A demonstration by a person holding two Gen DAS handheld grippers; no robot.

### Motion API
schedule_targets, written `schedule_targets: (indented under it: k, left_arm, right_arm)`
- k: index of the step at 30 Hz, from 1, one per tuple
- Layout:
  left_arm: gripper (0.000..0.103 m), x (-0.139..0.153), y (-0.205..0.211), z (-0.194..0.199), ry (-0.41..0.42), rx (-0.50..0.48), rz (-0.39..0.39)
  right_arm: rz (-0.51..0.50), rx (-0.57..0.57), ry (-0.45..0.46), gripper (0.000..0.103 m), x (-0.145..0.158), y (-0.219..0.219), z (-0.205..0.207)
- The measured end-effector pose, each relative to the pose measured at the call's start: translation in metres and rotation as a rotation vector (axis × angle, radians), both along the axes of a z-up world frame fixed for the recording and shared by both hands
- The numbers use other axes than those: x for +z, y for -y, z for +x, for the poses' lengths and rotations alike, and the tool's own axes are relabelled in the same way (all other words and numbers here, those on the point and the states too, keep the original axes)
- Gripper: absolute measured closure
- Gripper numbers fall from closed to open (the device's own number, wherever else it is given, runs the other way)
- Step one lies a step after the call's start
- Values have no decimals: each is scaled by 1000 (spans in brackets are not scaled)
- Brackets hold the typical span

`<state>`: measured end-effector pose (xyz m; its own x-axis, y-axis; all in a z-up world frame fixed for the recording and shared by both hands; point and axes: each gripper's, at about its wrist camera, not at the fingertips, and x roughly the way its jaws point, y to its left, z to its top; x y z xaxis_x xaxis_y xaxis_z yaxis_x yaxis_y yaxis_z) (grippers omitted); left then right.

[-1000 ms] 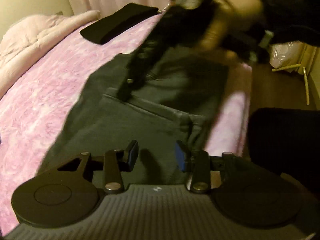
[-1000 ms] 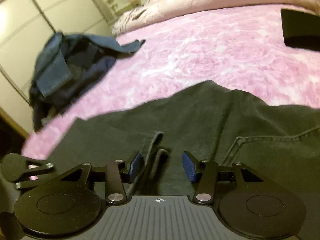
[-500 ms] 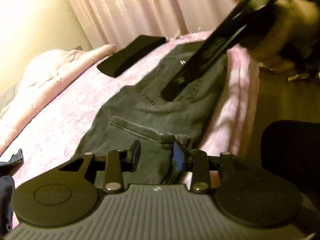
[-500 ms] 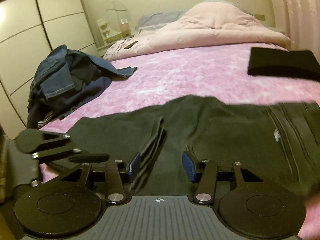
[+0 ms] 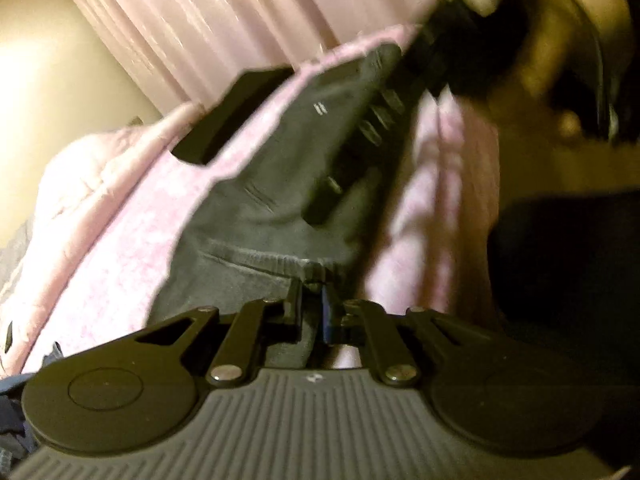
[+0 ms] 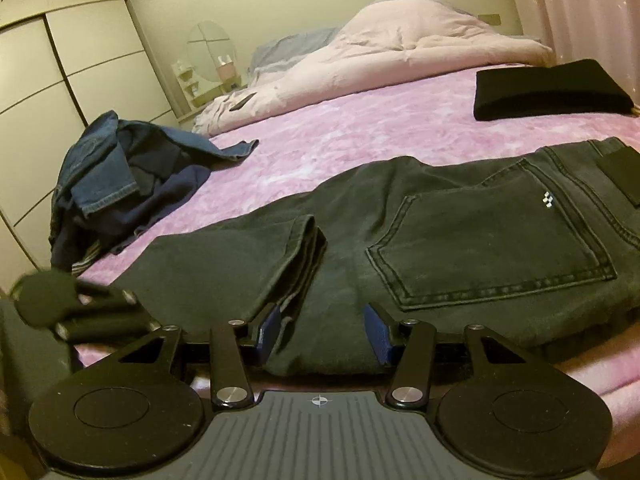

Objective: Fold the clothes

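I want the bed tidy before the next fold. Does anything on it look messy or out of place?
Yes. A crumpled heap of blue denim clothes sits unfolded at the bed's far left edge, partly hanging over it. By contrast, the black folded garment lies neat, and the dark jeans lie flat, legs folded over.

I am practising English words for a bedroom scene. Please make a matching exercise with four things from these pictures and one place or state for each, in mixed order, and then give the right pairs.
Things:
1. dark grey jeans
2. blue denim pile
3. folded black garment
4. left gripper

Places or states:
a. heaped at the left edge of the bed
b. shut on a fabric edge
c. spread flat, back pocket up
d. lying far on the bed, near the curtain

Pairs: 1-c, 2-a, 3-d, 4-b
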<state>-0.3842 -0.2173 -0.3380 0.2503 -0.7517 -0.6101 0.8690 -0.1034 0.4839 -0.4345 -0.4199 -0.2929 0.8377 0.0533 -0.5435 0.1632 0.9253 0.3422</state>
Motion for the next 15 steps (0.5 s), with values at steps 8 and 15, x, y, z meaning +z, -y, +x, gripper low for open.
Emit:
schedule_targets:
  k: [8,15]
  left_arm:
    - [78,10,-8,10,-109,-7,-28]
    - [78,39,-27,39,-235,74,-119]
  right_arm:
    - [34,113,-38,53,11,19,54]
    - [145,151,-129,53,-11,35,126]
